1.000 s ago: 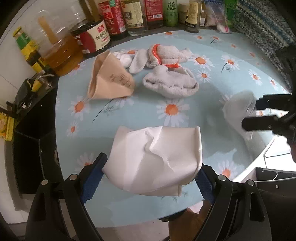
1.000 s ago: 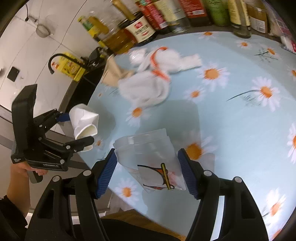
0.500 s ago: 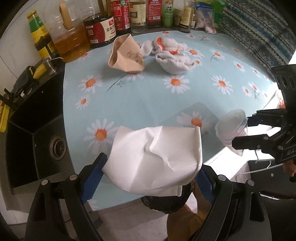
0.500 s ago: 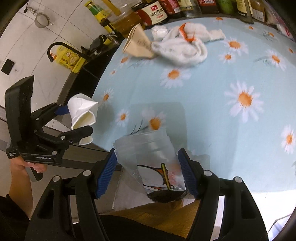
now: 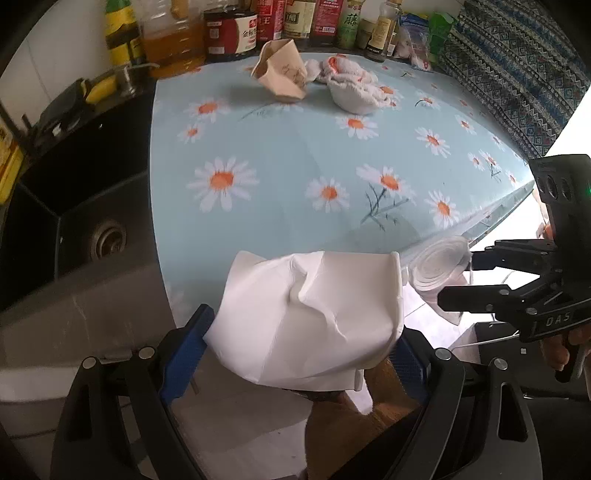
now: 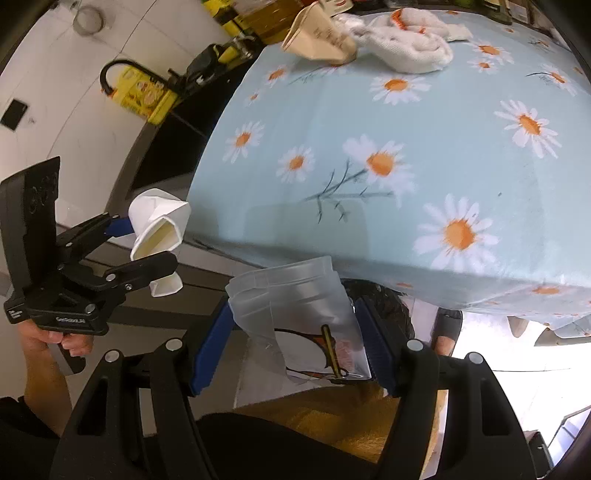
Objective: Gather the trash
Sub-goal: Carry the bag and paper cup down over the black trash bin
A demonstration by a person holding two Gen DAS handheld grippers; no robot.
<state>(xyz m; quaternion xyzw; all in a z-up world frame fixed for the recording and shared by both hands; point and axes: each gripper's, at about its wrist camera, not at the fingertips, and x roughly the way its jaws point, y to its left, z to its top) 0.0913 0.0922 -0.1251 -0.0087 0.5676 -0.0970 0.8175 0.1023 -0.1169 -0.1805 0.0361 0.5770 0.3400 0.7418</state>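
Observation:
My left gripper (image 5: 295,343) is shut on a crumpled white paper cup (image 5: 306,317) and holds it off the front edge of the table; both also show in the right wrist view, gripper (image 6: 147,243) and cup (image 6: 159,225). My right gripper (image 6: 295,343) is shut on a crushed clear plastic cup (image 6: 295,310) with a printed label, also below the table edge. In the left wrist view that gripper (image 5: 458,277) holds the cup (image 5: 439,269) at right. A crumpled beige paper cup (image 5: 282,72) lies at the table's far side.
The table has a blue daisy-print cloth (image 5: 295,155). Whitish gloves (image 5: 354,92) lie beside the beige cup. Bottles and jars (image 5: 229,33) line the far edge. A dark sink (image 5: 74,206) lies left of the table. A patterned cloth (image 5: 517,74) hangs at right.
Both grippers have pulled back from over the table to past its front edge, each still holding its cup. The table objects have not moved.

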